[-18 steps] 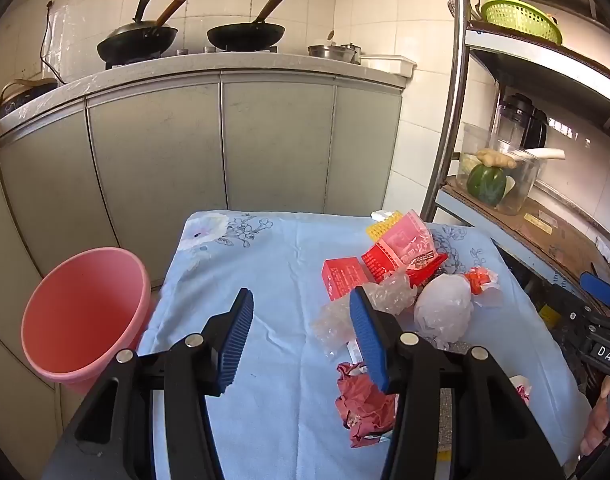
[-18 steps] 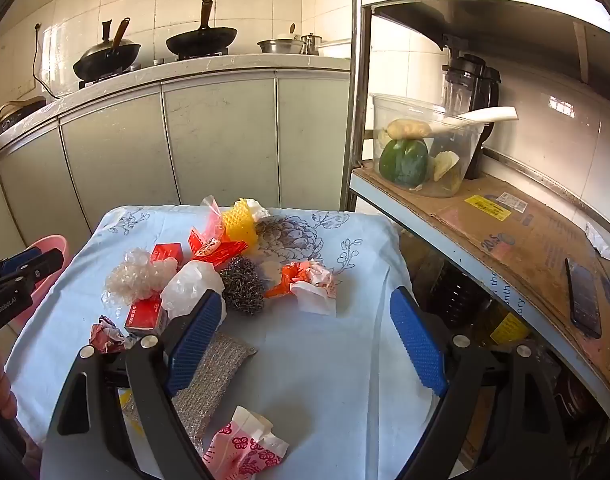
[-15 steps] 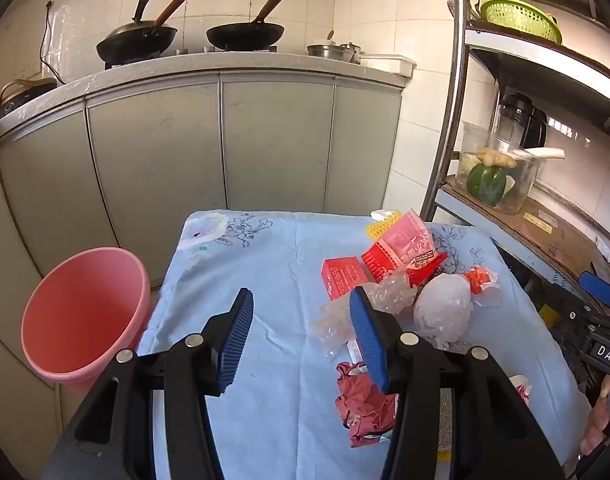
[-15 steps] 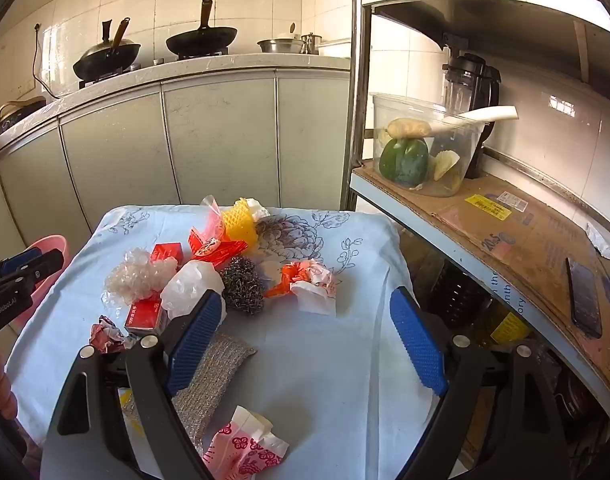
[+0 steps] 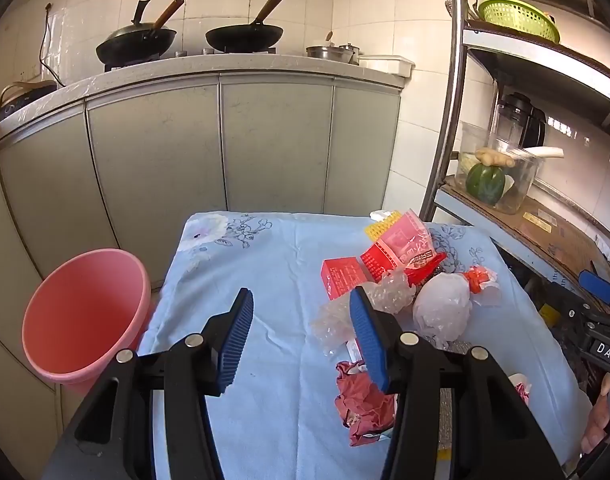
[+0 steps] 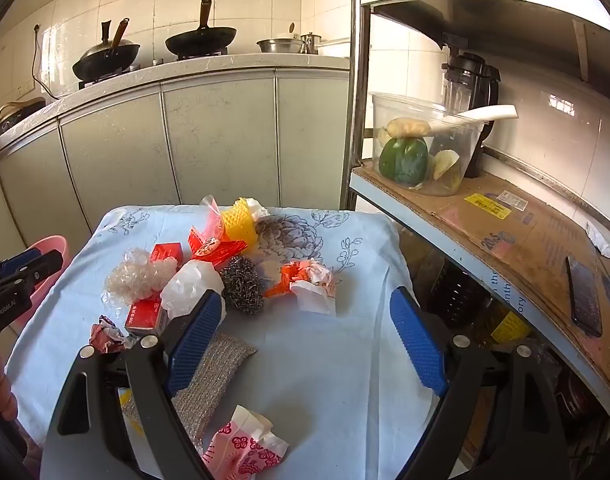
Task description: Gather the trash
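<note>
Left wrist view shows us our left tool [image 5: 301, 332] with its blue pads wide apart and nothing between them, held above the tabletop [image 5: 273, 264] and its pale blue floral cloth. Our right tool [image 6: 305, 338] is likewise spread and holds nothing. The trash lies heaped toward the right half of the cloth: a clear crinkled plastic wad [image 5: 345, 312], a white plastic bag [image 5: 443, 310], a small red box [image 5: 343, 276], red printed wrappers [image 5: 401, 248], a crumpled dark red wrapper [image 5: 365, 408] nearest us, and, in the right wrist view, a steel wool ball [image 6: 241, 286], a grey scouring pad [image 6: 211, 372] and a pink flowered wrapper [image 6: 245, 446]. The pink bucket [image 5: 85, 312] stands on the floor just off the left edge of the tabletop, and looks empty.

We judge nothing is collected yet. What worries us is the clutter: pieces touch and overlap, so closing on one may drag a neighbour or pinch the cloth. Thin film could slip from the pads on the way to the bucket, and a light wrapper might fall short of its rim.

Readable writing is scant: "DAS" on the right tool seen from the left wrist, and "GenRobot.AI", as best we can read it, on the left tool seen from the right wrist. Print on the red box and wrappers is too small to read.
</note>
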A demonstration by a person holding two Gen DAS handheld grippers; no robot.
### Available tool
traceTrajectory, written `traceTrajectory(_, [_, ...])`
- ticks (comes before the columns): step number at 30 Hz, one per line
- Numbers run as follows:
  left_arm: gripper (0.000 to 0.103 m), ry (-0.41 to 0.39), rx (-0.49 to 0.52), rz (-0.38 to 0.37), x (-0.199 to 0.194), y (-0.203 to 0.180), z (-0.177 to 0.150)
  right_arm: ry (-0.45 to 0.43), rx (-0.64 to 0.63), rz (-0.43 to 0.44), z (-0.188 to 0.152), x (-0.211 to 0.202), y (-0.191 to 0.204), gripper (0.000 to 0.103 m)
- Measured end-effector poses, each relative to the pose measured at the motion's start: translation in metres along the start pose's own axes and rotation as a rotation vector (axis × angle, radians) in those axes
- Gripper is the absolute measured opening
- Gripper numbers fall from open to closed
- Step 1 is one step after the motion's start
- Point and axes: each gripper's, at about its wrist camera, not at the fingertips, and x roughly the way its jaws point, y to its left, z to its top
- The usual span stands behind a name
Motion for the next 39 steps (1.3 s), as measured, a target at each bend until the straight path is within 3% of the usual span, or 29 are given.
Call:
traceTrajectory(23, [0.05, -0.015, -0.002, -0.003, -0.008, 0.003, 0.001, -0.004, 0.003, 0.001, -0.002, 0.0, -0.002, 0.087])
traceTrajectory(39, [0.05, -0.089, -0.012, -0.054, -0.021, 0.002, 0.001, -0.041, 0.01, 0.023, 0.0, -0.009, 0.002, 0.087])
